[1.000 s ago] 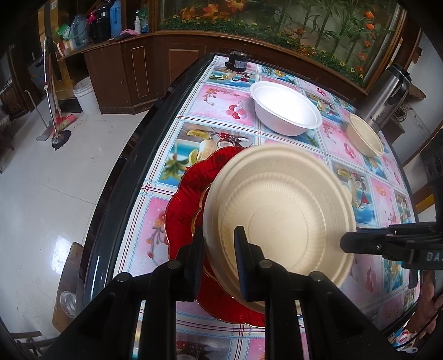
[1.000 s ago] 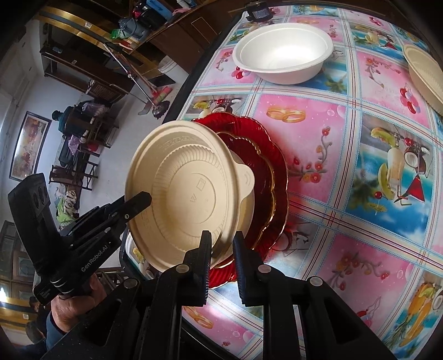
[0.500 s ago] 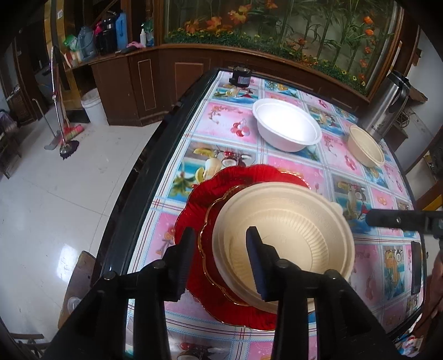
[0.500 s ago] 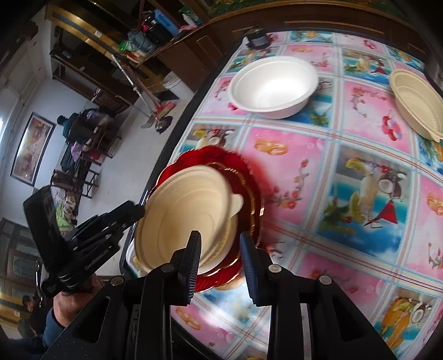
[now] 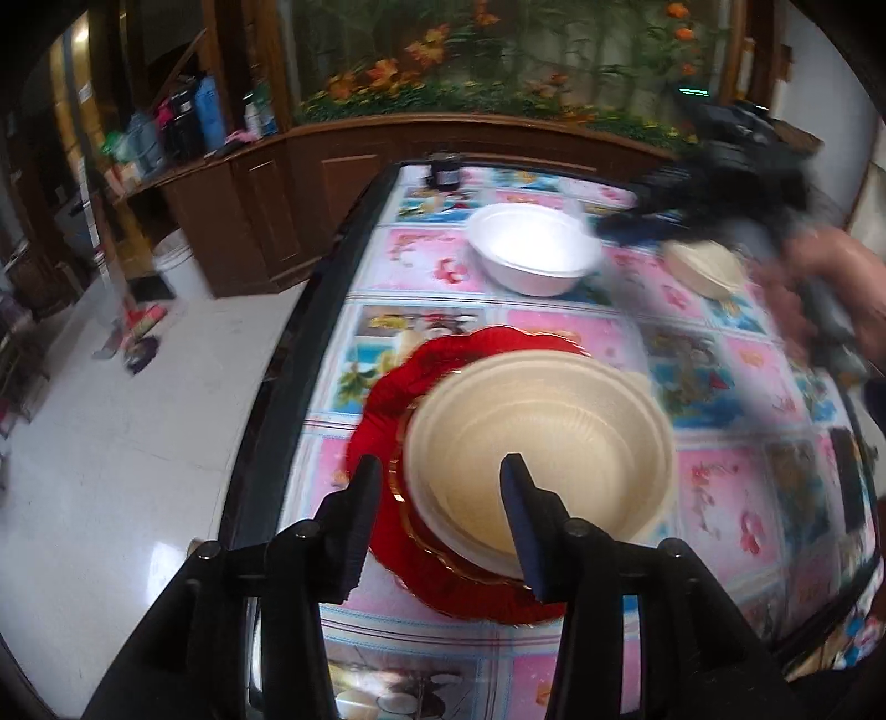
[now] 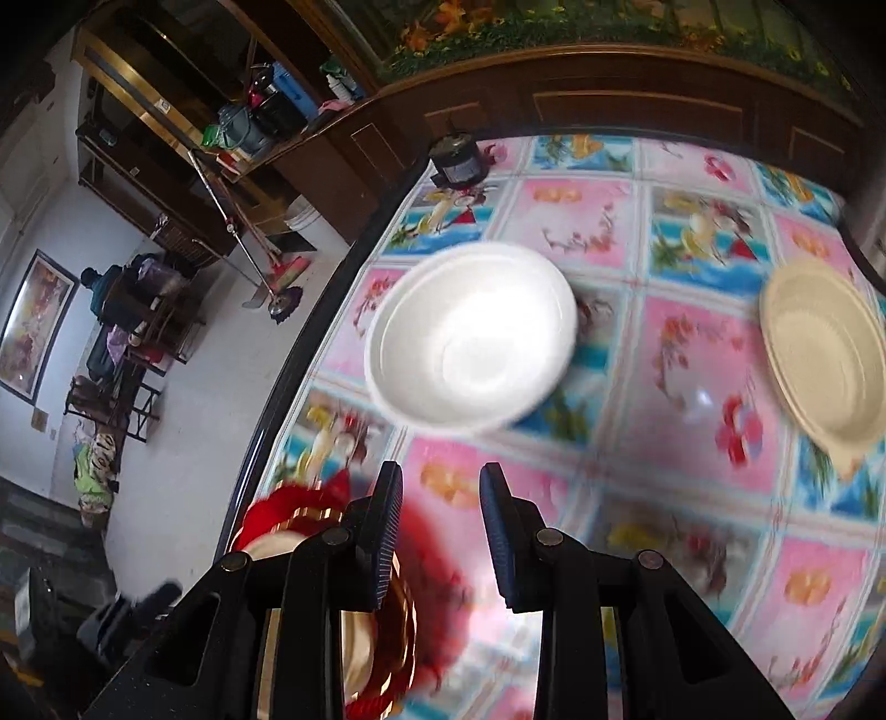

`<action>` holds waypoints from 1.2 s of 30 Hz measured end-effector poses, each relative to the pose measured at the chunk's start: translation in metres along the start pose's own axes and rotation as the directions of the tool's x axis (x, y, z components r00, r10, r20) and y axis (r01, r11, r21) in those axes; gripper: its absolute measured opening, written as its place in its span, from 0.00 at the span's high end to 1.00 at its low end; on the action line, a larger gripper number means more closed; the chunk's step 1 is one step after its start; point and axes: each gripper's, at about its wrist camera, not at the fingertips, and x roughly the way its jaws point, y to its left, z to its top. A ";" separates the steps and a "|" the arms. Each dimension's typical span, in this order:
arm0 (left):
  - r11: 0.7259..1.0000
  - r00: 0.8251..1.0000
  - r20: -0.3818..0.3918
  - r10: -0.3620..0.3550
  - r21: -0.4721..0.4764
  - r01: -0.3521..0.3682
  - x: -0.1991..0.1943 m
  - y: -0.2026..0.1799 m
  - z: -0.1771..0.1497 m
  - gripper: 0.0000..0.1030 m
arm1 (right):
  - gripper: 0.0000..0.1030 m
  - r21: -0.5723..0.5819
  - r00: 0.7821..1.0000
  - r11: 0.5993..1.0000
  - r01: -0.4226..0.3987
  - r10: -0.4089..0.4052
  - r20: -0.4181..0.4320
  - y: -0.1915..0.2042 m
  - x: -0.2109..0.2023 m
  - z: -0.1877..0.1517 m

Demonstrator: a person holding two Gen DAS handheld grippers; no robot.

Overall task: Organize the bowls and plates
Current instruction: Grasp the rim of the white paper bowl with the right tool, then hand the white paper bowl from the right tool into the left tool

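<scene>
Right wrist: white bowl (image 6: 470, 338), tan bowl (image 6: 825, 354) apart

Left gripper (image 5: 440, 495): matte black angular body, round screw heads at the finger pivots, dark blue ribbed pads (image 5: 520, 520). Right gripper (image 6: 440, 515): identical build. Bare skin on right hand (image 5: 830, 277).

Floor (image 5: 138, 421): pale glossy tiles, reflecting light.
Cabinet (image 5: 288, 205): dark wood, curved, panelled.
Mural (image 5: 498, 50): orange flowers, green foliage above the cabinet.
Picture (image 6: 33, 321): framed, on white wall.
Broom (image 6: 277, 277): leaning near shelving.
</scene>
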 end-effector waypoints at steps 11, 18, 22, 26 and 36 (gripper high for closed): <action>0.961 0.995 -0.022 -0.099 0.256 0.101 0.022 -0.061 -0.021 0.58 | 0.69 -0.071 0.989 0.988 0.137 -0.140 -0.046 0.007 0.067 0.047; 0.975 0.989 0.023 -0.146 0.173 0.140 0.009 -0.046 -0.006 0.56 | 0.69 -0.097 0.979 0.984 0.150 -0.161 -0.124 -0.004 0.074 0.037; 0.980 0.989 0.041 -0.143 0.146 0.135 0.004 -0.042 0.000 0.54 | 0.69 -0.141 0.964 0.975 0.171 -0.195 -0.178 -0.009 0.065 0.020; 0.979 0.984 0.025 -0.174 0.113 0.170 0.005 -0.046 0.003 0.54 | 0.69 -0.171 0.954 0.969 0.177 -0.212 -0.214 -0.018 0.039 -0.010; 0.950 0.963 -0.021 -0.269 0.159 0.269 0.003 -0.097 0.008 0.54 | 0.69 -0.074 0.940 0.995 0.069 -0.090 -0.330 -0.065 -0.056 -0.173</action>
